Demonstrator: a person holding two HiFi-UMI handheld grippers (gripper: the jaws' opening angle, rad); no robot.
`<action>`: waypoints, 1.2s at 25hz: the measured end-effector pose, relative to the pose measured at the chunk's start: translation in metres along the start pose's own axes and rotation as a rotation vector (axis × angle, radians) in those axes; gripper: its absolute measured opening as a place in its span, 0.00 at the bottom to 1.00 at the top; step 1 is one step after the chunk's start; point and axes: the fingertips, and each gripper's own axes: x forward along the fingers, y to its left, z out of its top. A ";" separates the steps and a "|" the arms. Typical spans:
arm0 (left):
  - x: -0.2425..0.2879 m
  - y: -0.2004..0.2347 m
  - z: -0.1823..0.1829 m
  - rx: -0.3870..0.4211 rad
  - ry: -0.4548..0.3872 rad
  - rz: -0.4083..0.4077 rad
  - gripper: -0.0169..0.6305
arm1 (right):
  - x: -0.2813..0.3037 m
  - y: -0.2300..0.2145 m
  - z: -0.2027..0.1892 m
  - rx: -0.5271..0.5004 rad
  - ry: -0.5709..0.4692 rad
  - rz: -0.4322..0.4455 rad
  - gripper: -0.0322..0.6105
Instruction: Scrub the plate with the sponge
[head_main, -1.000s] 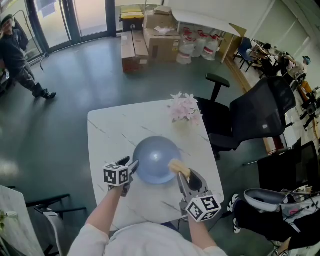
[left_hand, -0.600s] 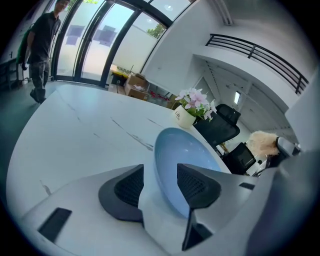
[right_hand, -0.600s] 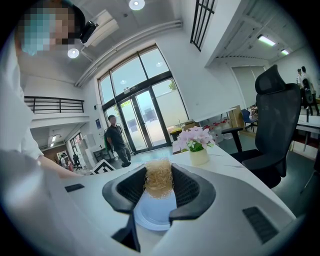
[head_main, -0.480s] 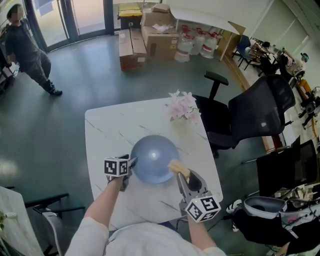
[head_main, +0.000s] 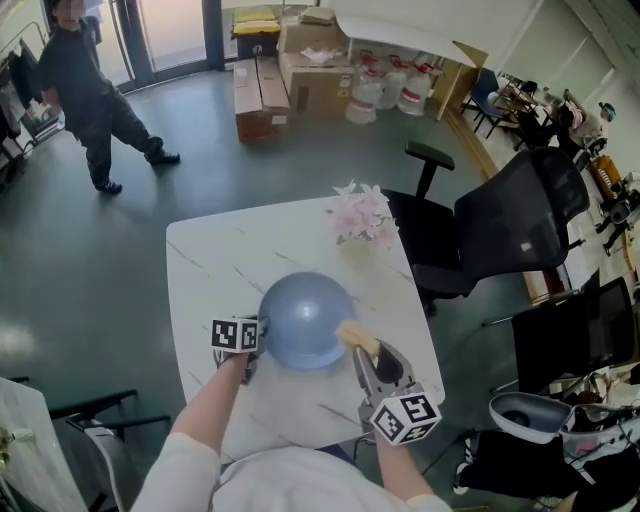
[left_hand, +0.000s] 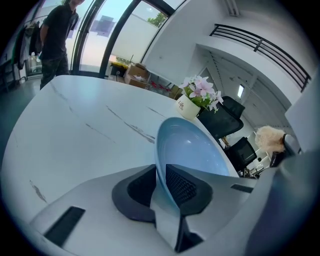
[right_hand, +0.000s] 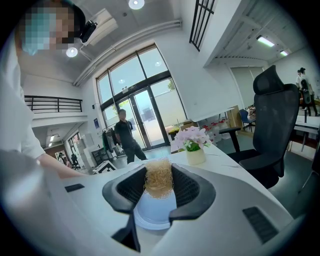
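Note:
A round blue plate (head_main: 300, 320) lies on the white marble table (head_main: 215, 260), near its front. My left gripper (head_main: 260, 333) is at the plate's left edge. In the left gripper view the plate's rim (left_hand: 162, 150) stands between the two pads, and the left gripper (left_hand: 161, 182) has just been closing on it. My right gripper (head_main: 360, 345) is at the plate's right edge, shut on a tan fibrous sponge (head_main: 356, 334). The right gripper view shows the sponge (right_hand: 158, 181) squeezed between the pads above the plate (right_hand: 152, 212).
A small white pot of pink flowers (head_main: 360, 215) stands at the table's far right corner. A black office chair (head_main: 510, 225) is close on the right. Cardboard boxes (head_main: 300, 70) are stacked across the room, where a person (head_main: 90, 90) walks.
My left gripper sank a little onto the plate's left rim and its jaws closed from wide open. The right gripper kept still. The person at the back walked rightwards.

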 end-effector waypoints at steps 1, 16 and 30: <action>0.000 0.000 0.000 0.005 -0.001 0.004 0.15 | 0.000 0.000 0.000 0.000 0.000 0.001 0.28; -0.007 -0.003 0.004 -0.155 -0.098 -0.034 0.09 | -0.002 0.000 0.003 -0.010 -0.006 0.002 0.28; -0.099 -0.034 0.040 -0.149 -0.392 -0.113 0.09 | 0.012 0.041 0.015 -0.095 -0.019 0.098 0.28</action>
